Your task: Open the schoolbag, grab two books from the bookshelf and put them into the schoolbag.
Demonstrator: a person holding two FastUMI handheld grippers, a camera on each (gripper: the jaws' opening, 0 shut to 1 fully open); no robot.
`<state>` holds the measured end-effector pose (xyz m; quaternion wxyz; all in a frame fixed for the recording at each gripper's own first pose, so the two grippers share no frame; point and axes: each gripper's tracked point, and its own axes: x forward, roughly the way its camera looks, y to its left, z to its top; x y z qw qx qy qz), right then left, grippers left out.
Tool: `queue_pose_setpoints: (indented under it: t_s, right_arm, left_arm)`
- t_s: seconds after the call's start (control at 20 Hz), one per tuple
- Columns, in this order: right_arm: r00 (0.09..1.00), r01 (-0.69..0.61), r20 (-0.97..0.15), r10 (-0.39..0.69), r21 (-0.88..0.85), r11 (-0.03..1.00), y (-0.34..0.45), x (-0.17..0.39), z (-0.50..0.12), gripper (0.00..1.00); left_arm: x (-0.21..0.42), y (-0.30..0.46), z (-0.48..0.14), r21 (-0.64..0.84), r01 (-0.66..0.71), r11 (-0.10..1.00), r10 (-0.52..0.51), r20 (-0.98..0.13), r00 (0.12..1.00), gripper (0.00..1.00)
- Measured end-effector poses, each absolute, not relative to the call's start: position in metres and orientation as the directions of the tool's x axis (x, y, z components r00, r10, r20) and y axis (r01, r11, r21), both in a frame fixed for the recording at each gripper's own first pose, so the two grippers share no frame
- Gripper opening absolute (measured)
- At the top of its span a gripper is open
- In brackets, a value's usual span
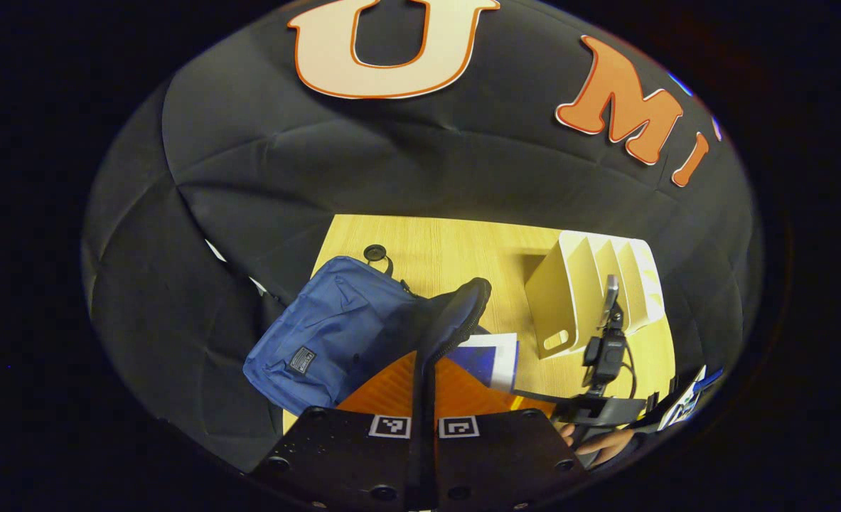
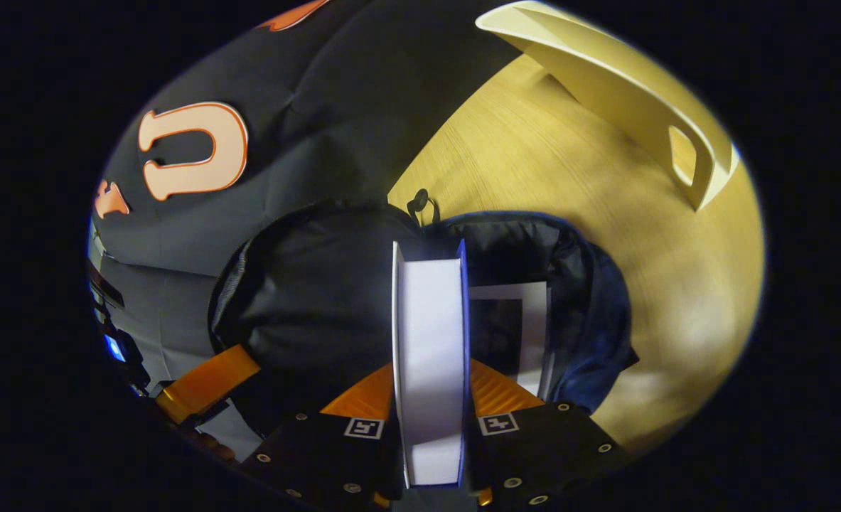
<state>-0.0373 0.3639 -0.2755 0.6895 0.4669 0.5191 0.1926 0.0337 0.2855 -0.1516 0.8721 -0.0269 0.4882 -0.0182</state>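
Left gripper view, bottom centre: left gripper (image 1: 424, 427) has its fingers closed on the dark rim of the bag flap (image 1: 456, 313), which runs up from between them to mid-frame. Judged reason: holding the flap up keeps the mouth open for loading. Blue bag (image 1: 328, 334) lies left of centre on the worktop (image 1: 456, 249). Just right of the flap, a book (image 1: 495, 355) with a blue and white cover sits at the bag's mouth. Lower right of that view: right gripper (image 1: 591, 409) with a hand (image 1: 601, 444) on it. Behind, upper right of the worktop: pale bookshelf (image 1: 591, 284) with upright dividers; whether any book is left in it, can't tell.

Right gripper view, bottom centre: right gripper (image 2: 431, 427), fingers clamped on a book (image 2: 431, 355) held edge-on, white page block up, blue covers either side. It's upright and aimed at the open bag (image 2: 363, 299), dark lining visible, so it looks set to slide in spine-down. Right of it, a second book (image 2: 516, 334) already stands inside the bag. Bookshelf (image 2: 619, 85) is at upper right of that view, well apart.

Judgement: bag open, one book in, second at the mouth, not yet released.
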Motion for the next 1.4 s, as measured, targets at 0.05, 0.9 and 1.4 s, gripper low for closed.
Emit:
queue_pose_setpoints:
  t_s: [0.05,0.9,1.4]
  right_arm:
    - [0.405,0.224,-0.526,0.748,0.850,0.476,0.366,-0.038,-0.277,0.34]
    - [0.380,0.219,-0.559,0.737,0.828,0.516,0.380,-0.046,-0.303,0.67]
    - [0.522,0.014,-0.613,0.593,0.702,0.712,0.256,-0.036,-0.258,0.88]
  left_arm:
    - [0.032,0.281,-0.152,-0.067,0.014,0.998,-0.065,-0.852,0.520,0.00]
    - [0.020,0.257,-0.168,-0.079,0.064,0.995,-0.101,-0.863,0.494,0.00]
    - [0.016,0.252,-0.176,0.001,0.036,0.999,-0.018,-0.846,0.533,0.00]
